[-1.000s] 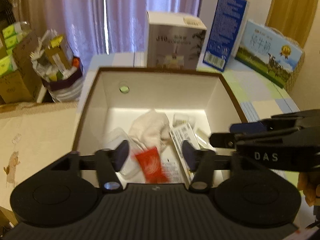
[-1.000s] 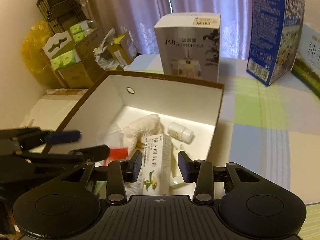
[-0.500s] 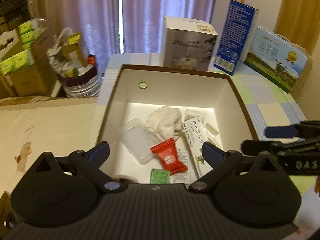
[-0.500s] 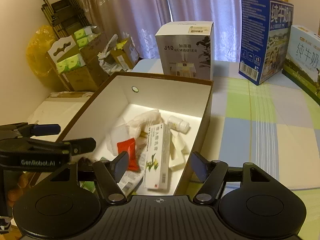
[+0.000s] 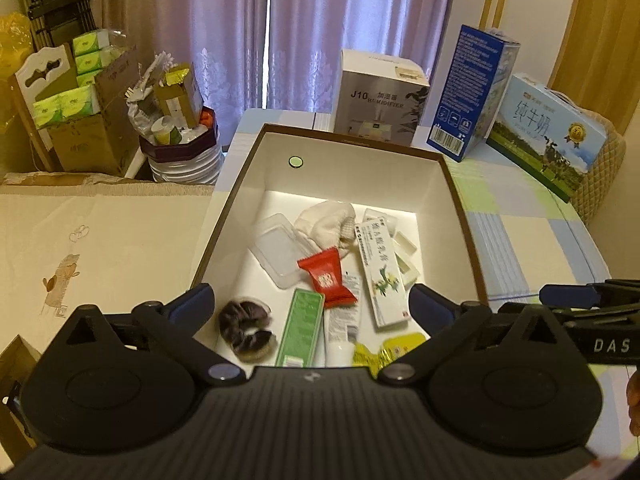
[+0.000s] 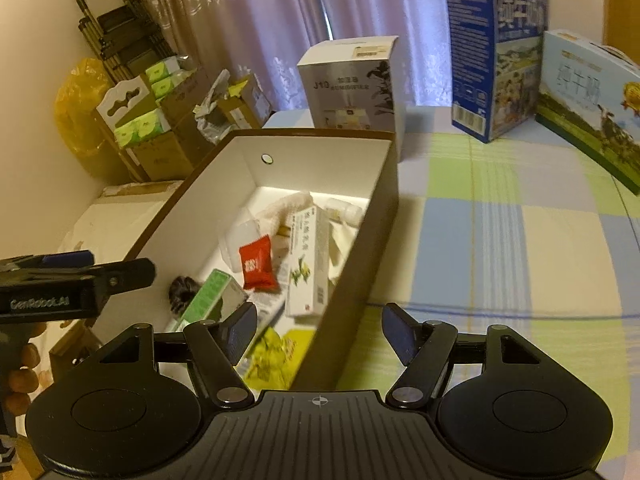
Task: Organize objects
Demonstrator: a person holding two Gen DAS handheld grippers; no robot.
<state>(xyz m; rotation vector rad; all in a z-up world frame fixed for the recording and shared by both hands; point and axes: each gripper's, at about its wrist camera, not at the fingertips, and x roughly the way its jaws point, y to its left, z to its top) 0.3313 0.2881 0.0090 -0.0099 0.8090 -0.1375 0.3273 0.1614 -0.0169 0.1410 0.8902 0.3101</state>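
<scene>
Two grippers hang over an open cardboard box (image 5: pixel 256 148) with a brown rim and white inner walls, standing on a checked tablecloth (image 6: pixel 500 240).

Much is cut off. The left gripper's body hides the box's near end, so a yellow crinkled packet (image 5: pixel 384 352) and a white tube (image 5: pixel 342 320) show only in part. From the right wrist view the box's right wall hides whatever lies against it, and a small white bottle (image 6: pixel 346 210) at the far end is blurred. Print on the long white carton (image 5: pixel 380 272) is too small to read.

Inside, things lie jumbled: a red foil sachet (image 5: pixel 326 276) with crimped ends lies on top near the middle, touching the white carton on its right; a flat green box (image 5: pixel 300 326) lies nearer, a dark fuzzy hair tie (image 5: pixel 246 330) to its left, a clear plastic lid (image 5: pixel 280 250) and a soft white cloth (image 5: pixel 328 222) farther back.

Left gripper (image 5: pixel 310 302) tilts steeply down over the box's near end, its jaws opening, spread wide, nothing between the blue pads. Right gripper (image 6: pixel 318 332) tilts down likewise, straddling the box's right wall near its near corner, jaws parted and gripping nothing. A hand (image 6: pixel 20 376) shows at the left edge of the right wrist view, wrapped round the left gripper's handle.
</scene>
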